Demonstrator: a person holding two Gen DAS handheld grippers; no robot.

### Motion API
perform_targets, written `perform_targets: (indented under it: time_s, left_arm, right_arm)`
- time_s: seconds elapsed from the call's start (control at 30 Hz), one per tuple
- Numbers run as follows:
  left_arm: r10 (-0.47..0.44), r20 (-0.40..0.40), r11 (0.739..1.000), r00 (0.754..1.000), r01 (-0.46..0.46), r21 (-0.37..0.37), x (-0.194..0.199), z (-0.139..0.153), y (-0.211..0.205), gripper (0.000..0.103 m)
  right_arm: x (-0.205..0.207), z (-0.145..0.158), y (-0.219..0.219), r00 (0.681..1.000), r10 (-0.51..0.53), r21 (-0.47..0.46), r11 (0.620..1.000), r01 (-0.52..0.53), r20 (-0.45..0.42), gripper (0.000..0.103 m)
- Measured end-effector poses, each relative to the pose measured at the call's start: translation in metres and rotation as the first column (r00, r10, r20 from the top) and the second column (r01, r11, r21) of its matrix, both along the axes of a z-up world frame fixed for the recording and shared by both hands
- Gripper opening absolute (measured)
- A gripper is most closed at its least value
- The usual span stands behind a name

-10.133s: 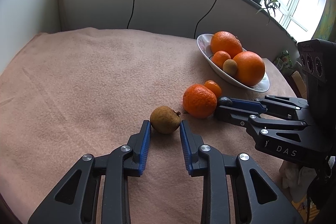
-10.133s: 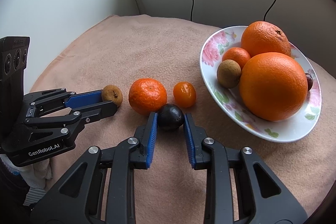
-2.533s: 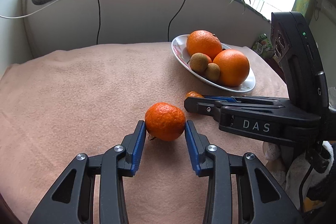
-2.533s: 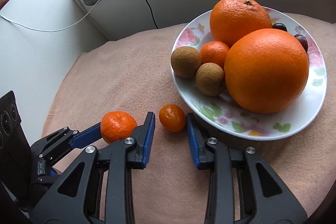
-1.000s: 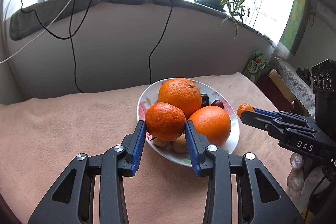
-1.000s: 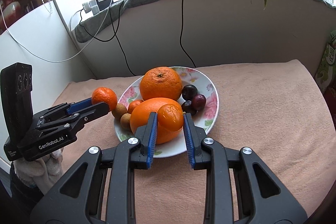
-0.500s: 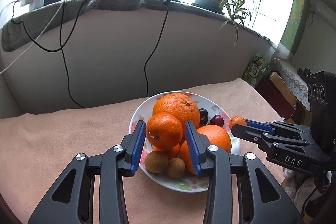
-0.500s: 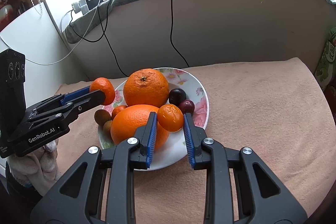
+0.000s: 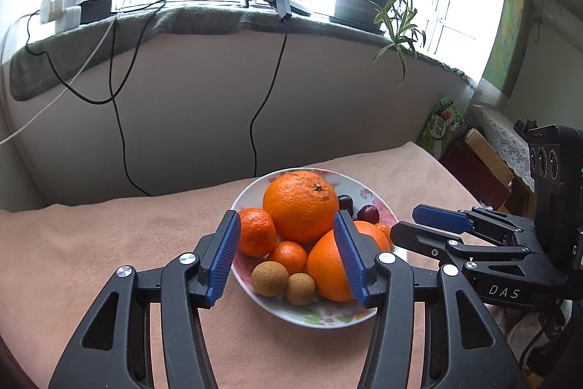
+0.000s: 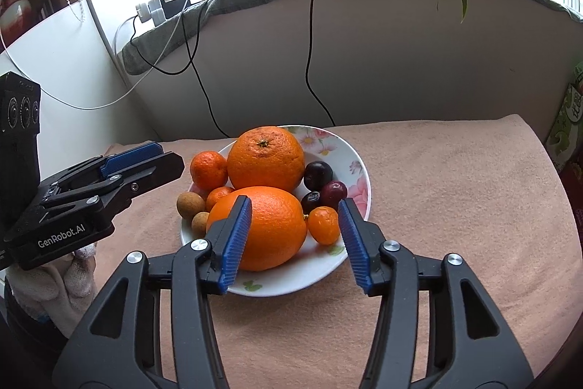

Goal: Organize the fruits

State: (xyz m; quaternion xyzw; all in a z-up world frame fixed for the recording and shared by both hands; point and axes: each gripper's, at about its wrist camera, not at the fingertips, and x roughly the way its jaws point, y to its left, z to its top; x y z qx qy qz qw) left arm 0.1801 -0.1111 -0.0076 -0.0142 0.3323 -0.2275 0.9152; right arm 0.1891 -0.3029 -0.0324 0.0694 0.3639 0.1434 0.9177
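Note:
A flowered white plate (image 9: pixel 309 314) (image 10: pixel 349 155) on the peach cloth holds two big oranges (image 9: pixel 300 201) (image 10: pixel 266 157), brown longans (image 9: pixel 269 277), dark plums (image 10: pixel 317 174) and small citrus. The mandarin (image 9: pixel 257 230) (image 10: pixel 208 170) lies at the plate's left rim, free of the pads. My left gripper (image 9: pixel 288 257) hangs over the plate, its jaws opening, nothing pressed between them. The small kumquat (image 10: pixel 323 224) rests beside the near orange (image 10: pixel 267 225). My right gripper (image 10: pixel 295 243) is also over the plate, jaws opening, apart from the kumquat. Each gripper shows in the other's view (image 9: pixel 437 228) (image 10: pixel 142 159).
A curved wall with hanging black cables (image 9: pixel 262 104) rises behind the table. The sill above carries a potted plant (image 9: pixel 360 2) and chargers (image 9: pixel 62 10). Boxes and a green packet (image 9: pixel 442 126) stand off the table's right edge. A pale cloth bundle (image 10: pixel 62 283) lies at the left.
Both grippers let go over the plate: the mandarin dropped from the left jaws to the plate's left rim, the kumquat from the right jaws beside the near orange. Both jaws spread wider.

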Motion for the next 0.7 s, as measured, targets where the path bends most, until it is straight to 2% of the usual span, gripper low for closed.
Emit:
perform_targets:
  time_s: [0.07,0.17,0.53,0.6,0.63,0.7]
  left_arm:
    - [0.001,0.001,1.0,1.0,-0.001,-0.001,-0.002,0.002,0.0,0.056]
    - [0.003,0.004,1.0,1.0,-0.003,-0.001,-0.006,0.004,0.001,0.065]
    - [0.045,0.025,0.999,0.999,-0.045,0.007,-0.034,0.015,0.008,0.079]
    - [0.05,0.028,0.999,0.998,-0.05,0.007,-0.042,0.016,0.01,0.079]
    - [0.053,0.03,0.999,0.998,-0.053,0.01,-0.046,0.016,0.011,0.079]
    - [0.063,0.032,0.998,0.998,-0.063,0.016,-0.055,0.016,0.013,0.08]
  right_arm:
    - [-0.002,0.001,0.0,1.0,-0.002,-0.001,1.0,0.002,0.008,0.063]
    - [-0.006,0.004,0.001,1.0,-0.002,-0.011,1.0,0.002,0.014,0.063]
    - [-0.026,0.012,0.002,0.999,-0.015,-0.042,0.999,0.017,0.034,0.066]
    - [-0.03,0.014,0.002,0.999,-0.016,-0.05,0.999,0.017,0.039,0.074]
    - [-0.033,0.015,0.001,0.999,-0.017,-0.05,0.999,0.02,0.049,0.086]
    - [-0.04,0.018,0.001,0.997,-0.024,-0.053,0.998,0.028,0.076,0.09]
